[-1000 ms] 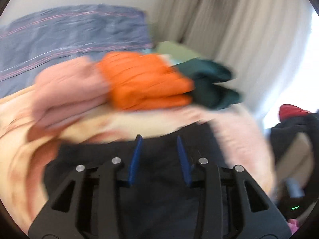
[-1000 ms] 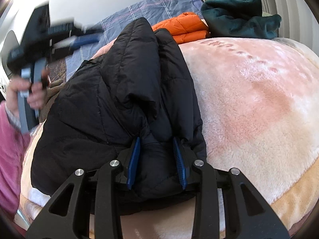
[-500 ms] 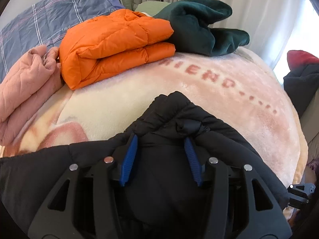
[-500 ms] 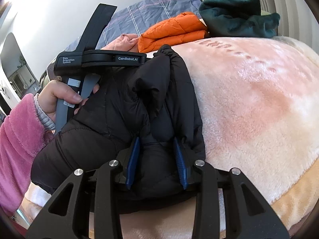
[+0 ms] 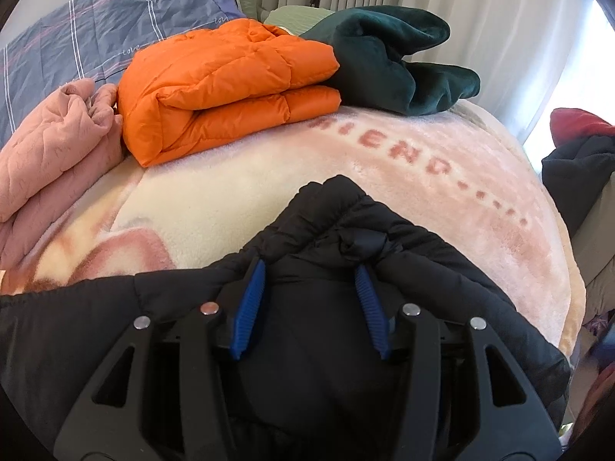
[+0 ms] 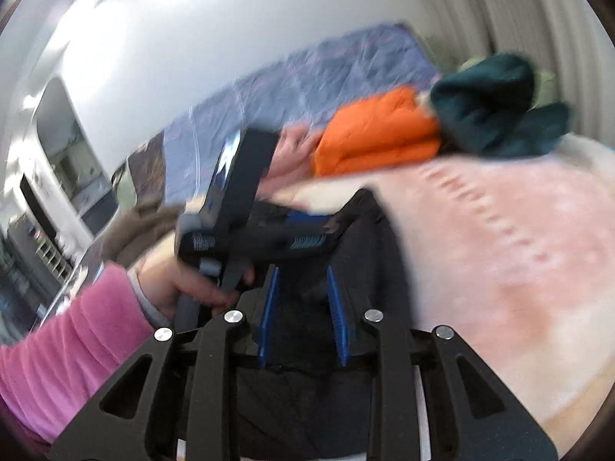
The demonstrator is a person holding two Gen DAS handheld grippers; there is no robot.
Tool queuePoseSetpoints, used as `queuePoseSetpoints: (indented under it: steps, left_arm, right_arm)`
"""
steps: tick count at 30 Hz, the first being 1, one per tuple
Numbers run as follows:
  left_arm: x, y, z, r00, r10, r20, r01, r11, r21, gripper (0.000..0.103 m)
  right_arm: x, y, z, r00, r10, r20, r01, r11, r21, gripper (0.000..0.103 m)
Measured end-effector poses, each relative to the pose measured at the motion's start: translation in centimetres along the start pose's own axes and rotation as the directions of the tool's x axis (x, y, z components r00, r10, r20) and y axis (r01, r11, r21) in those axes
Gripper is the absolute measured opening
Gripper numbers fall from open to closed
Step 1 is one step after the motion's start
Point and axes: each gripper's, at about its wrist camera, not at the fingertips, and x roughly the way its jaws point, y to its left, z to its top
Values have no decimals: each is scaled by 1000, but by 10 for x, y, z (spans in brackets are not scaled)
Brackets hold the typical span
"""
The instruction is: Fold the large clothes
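A black puffer jacket lies on a pink and cream fleece blanket on the bed. My left gripper rests on the jacket with a bunched fold of it between the blue pads; the pads stand apart. It also shows in the right wrist view, held by a hand in a pink sleeve. My right gripper is above the jacket's near part, with black fabric between its pads. That view is blurred by motion.
A folded orange puffer jacket, a folded pink garment and a dark green fleece lie at the far side of the bed. A blue plaid pillow is behind them. Curtains hang at the right. Clothes are piled beyond the bed's right edge.
My left gripper came down onto the jacket's top fold and stays there. My right gripper has lifted and swung up, with the jacket's near part rising with it.
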Motion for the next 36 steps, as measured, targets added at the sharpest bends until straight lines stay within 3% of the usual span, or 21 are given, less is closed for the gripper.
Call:
queuePoseSetpoints:
  steps: [2, 6, 9, 10, 11, 13, 18, 20, 22, 25, 27, 30, 32, 34, 36]
  left_arm:
    - [-1, 4, 0, 1000, -21, 4, 21, 1000, -17, 51]
    - [-4, 4, 1, 1000, -25, 12, 25, 999, -20, 51]
    - [-16, -3, 2, 1000, 8, 18, -8, 1000, -13, 52]
    - [-25, -5, 1, 1000, 21, 23, -21, 1000, -13, 59]
    - [-37, -7, -2, 999, 33, 37, -33, 999, -10, 74]
    - [-77, -14, -16, 993, 57, 105, -58, 998, 11, 89]
    - [-169, -37, -95, 971, 136, 195, -161, 980, 116, 99]
    - [-189, -46, -137, 969, 172, 176, -196, 972, 131, 100]
    - [-199, -56, -173, 976, 170, 134, -187, 974, 130, 100]
    - [-194, -69, -209, 978, 195, 75, -203, 970, 130, 100]
    - [-177, -74, -219, 968, 250, 34, -252, 960, 120, 100]
    - [-158, -68, -213, 952, 303, 28, -304, 952, 36, 100]
    - [-155, -61, -205, 961, 274, 44, -272, 961, -51, 100]
    - [-154, -58, -199, 962, 267, 54, -263, 962, -80, 100]
    - [-150, -57, -196, 942, 332, 45, -329, 942, -64, 101]
  right_arm:
    - [33, -8, -15, 992, -104, -77, 103, 995, -11, 25]
    - [42, -27, -21, 996, -39, -84, 46, 996, 82, 24]
    - [47, -31, -20, 995, -38, -88, 44, 997, 70, 24]
    - [47, -29, -21, 995, -51, -84, 56, 997, 61, 24]
    - [48, -27, -21, 995, -60, -81, 64, 996, 55, 25]
    - [50, -23, -22, 994, -82, -78, 85, 996, 37, 25]
    - [46, -33, -21, 996, -56, -70, 60, 997, 58, 25]
    - [44, -35, -22, 997, -47, -65, 51, 997, 64, 25]
    - [44, -35, -22, 997, -44, -60, 48, 997, 65, 25]
    - [43, -34, -22, 998, -41, -55, 44, 997, 65, 25]
    - [41, -33, -24, 998, -39, -52, 42, 997, 65, 25]
    - [38, -31, -26, 998, -40, -49, 43, 997, 62, 25]
    - [37, -31, -26, 998, -45, -47, 48, 997, 58, 25]
    - [38, -30, -26, 998, -48, -48, 51, 997, 55, 25]
    - [38, -29, -26, 998, -51, -47, 54, 997, 51, 25]
